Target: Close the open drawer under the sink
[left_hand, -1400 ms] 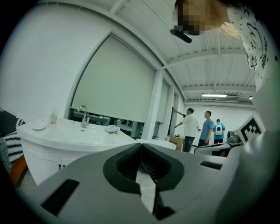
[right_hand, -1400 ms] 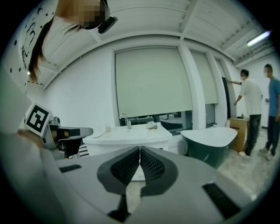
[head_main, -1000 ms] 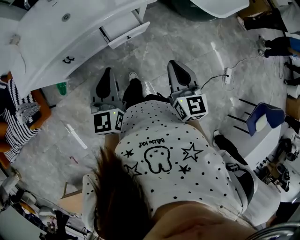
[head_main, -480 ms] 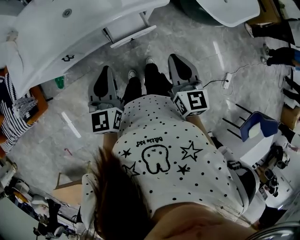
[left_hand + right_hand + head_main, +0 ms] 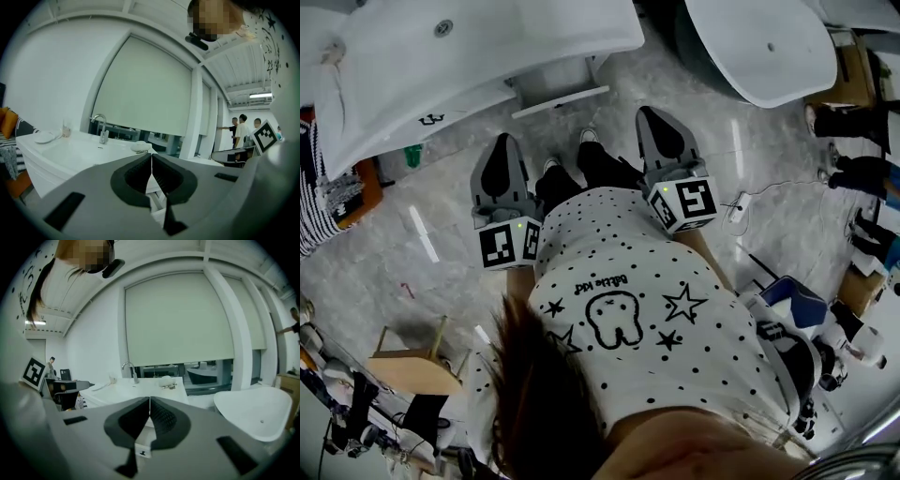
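The open white drawer (image 5: 561, 99) is found under the white sink counter (image 5: 487, 42), at its right end, pulled out towards the person over the grey marbled floor (image 5: 412, 244). Its long front panel lies on the far side of both claws and is apart from them. The left claw (image 5: 501, 141) is held with its jaws pressed together and nothing between them, as the left gripper view shows. The right claw (image 5: 650, 113) is likewise closed and empty, and the drawer is touched by neither. In the right gripper view the drawer front with its small black handle (image 5: 142, 453) is seen low, just beneath the closed tips. The drawer is judged to be a rigid box on runners, light to move but bound to one line of travel. Its smooth, glossy front may prove slippery under hard tips. No grasp is thought to be needed. The front panel is best pressed flat near its middle, beside the handle, so that it is not skewed on its runners, and eased rather than slammed home.
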A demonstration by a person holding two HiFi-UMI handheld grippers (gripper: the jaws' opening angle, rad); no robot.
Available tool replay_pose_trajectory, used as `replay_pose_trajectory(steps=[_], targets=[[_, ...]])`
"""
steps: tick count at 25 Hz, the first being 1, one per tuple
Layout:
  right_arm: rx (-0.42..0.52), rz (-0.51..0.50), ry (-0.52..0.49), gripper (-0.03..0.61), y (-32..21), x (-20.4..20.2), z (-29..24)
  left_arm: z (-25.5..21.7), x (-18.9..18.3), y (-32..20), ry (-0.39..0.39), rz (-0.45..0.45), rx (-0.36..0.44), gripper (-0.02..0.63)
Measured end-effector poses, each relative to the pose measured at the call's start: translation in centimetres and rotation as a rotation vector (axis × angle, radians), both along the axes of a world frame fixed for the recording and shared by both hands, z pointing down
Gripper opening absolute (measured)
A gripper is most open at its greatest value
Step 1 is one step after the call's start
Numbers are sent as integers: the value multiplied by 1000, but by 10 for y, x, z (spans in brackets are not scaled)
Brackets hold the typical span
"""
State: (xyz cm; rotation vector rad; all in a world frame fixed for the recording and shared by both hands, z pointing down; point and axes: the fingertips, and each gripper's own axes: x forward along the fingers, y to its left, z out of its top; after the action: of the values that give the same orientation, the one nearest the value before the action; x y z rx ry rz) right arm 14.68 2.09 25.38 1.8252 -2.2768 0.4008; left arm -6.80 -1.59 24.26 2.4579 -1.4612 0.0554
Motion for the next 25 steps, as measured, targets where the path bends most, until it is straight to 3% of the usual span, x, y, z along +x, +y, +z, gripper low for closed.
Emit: replay_pose_trajectory(steps=[5,16,21,22,23,25], targets=[[-34,-61,2,14,-28,17,13,10,9,-13,-17,-78,-29,9],[-83,-82,18,14,-50,8,25,44,6,-31,-69,-58,-135,9],[-66,-131,76,14,-67,1,41,112,26,-40,-94,34,-249,14],[-67,-138,83,14,-71,1,47,132,34,-41,-95,63,-289,38],[-74,-145,86,14,-74,1,54,155,42,-41,-94,88,-334,105],[-104,-160,81,14,-74,-2,69,202,54,-33,-103,117,-423,126]])
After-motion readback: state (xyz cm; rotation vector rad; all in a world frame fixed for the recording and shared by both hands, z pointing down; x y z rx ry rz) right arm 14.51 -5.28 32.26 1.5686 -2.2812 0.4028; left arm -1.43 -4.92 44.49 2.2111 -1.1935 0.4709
